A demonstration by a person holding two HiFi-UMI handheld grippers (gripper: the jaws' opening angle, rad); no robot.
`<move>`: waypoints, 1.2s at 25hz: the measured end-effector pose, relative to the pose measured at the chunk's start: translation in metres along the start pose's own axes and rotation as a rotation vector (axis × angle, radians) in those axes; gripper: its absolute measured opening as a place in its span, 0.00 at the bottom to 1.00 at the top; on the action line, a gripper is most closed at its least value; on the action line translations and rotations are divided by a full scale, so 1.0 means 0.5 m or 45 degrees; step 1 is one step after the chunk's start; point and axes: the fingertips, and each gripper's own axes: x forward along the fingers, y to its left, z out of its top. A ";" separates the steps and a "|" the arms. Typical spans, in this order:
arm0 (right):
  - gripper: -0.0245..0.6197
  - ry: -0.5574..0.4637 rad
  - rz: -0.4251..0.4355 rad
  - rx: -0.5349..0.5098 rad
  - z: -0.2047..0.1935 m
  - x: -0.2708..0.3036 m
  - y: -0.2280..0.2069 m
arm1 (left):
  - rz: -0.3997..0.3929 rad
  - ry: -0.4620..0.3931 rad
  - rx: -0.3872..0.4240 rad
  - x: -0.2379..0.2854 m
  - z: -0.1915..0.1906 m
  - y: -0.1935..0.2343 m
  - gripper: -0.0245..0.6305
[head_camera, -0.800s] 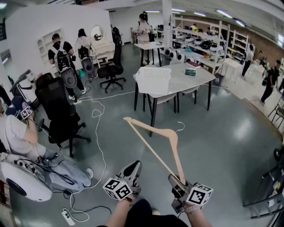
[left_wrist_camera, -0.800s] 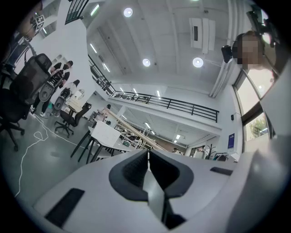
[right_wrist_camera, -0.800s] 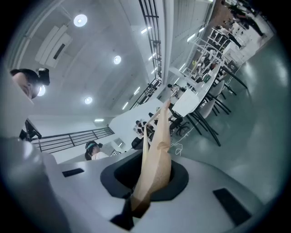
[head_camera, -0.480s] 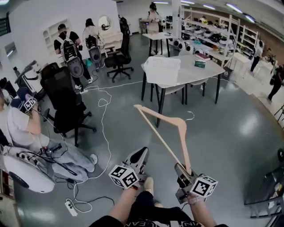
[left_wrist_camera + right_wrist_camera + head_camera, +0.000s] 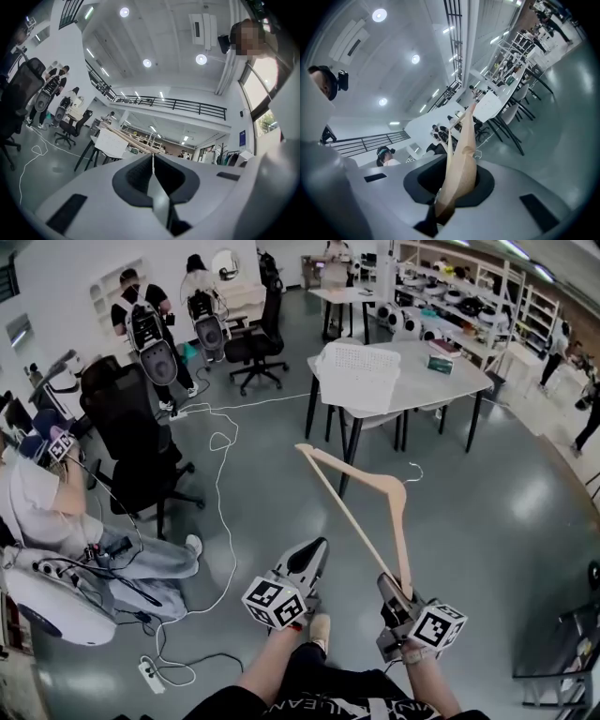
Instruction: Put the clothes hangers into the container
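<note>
The wooden hanger (image 5: 352, 468) is pinched at one end by the right gripper (image 5: 390, 589) and held slanting up ahead of it. The left gripper (image 5: 312, 557), just beside, is pressed together on nothing. The white container (image 5: 356, 379) is seen well ahead on a table (image 5: 450, 390). A cable (image 5: 217, 486) and a black chair (image 5: 127, 442) are seen off to the left.
</note>
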 end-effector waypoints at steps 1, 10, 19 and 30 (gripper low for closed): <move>0.12 0.001 -0.003 0.002 0.009 0.018 -0.006 | 0.001 0.002 -0.004 0.013 0.003 0.015 0.06; 0.12 0.002 -0.034 0.006 0.077 0.173 -0.073 | 0.003 0.050 -0.009 0.128 0.016 0.141 0.06; 0.12 0.013 -0.045 0.026 0.118 0.290 -0.118 | -0.013 0.079 -0.037 0.201 0.038 0.250 0.06; 0.12 0.036 -0.069 0.056 0.129 0.364 -0.150 | -0.038 0.105 -0.085 0.246 0.032 0.323 0.05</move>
